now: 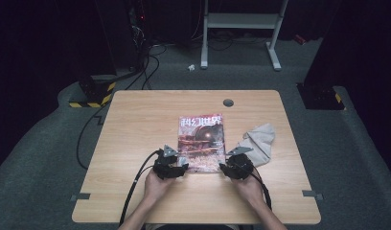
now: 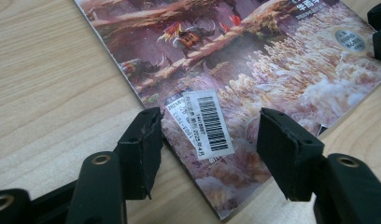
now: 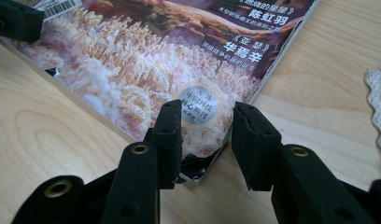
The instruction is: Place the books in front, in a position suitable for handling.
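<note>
A magazine (image 1: 201,139) with a reddish illustrated cover lies flat on the wooden table (image 1: 136,124). My left gripper (image 1: 182,162) is at its near left corner. In the left gripper view its jaws (image 2: 209,119) stand wide apart on either side of a white barcode sticker (image 2: 209,123), with the pads clear of the cover. My right gripper (image 1: 225,166) is at the near right corner. Its jaws (image 3: 207,109) are open around a round silver sticker (image 3: 197,105), where the cover's corner curls up slightly.
A crumpled grey cloth (image 1: 258,141) lies just right of the magazine, close to my right gripper. A round cable hole (image 1: 228,102) sits near the table's far edge. Black cables trail off the near left edge. A white metal frame (image 1: 241,21) stands on the floor beyond.
</note>
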A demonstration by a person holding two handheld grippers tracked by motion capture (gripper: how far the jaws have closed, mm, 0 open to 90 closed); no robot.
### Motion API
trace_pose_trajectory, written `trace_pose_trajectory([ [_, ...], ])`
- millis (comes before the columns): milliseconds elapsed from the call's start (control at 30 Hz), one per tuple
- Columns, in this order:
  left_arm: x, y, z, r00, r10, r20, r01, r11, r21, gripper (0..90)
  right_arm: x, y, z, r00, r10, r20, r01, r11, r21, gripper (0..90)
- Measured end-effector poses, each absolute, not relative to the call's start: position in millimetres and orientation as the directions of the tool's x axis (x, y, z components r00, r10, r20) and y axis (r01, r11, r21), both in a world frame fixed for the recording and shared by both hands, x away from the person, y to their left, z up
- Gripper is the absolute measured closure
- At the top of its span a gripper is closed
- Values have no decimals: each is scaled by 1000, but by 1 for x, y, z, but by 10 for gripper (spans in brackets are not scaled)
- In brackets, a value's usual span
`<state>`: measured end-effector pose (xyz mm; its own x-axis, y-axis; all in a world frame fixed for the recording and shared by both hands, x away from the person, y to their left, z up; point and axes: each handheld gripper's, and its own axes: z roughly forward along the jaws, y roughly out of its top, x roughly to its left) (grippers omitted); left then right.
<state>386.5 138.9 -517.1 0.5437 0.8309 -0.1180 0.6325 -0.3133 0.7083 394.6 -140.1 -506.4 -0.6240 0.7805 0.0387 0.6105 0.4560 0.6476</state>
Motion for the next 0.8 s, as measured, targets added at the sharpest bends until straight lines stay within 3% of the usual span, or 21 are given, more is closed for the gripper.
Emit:
trace_pose_trajectory([
  [800,368,139,-517,591,800,-103,605,-356,712,408,378,-148,-506,-657,752,50,601,483,637,613],
])
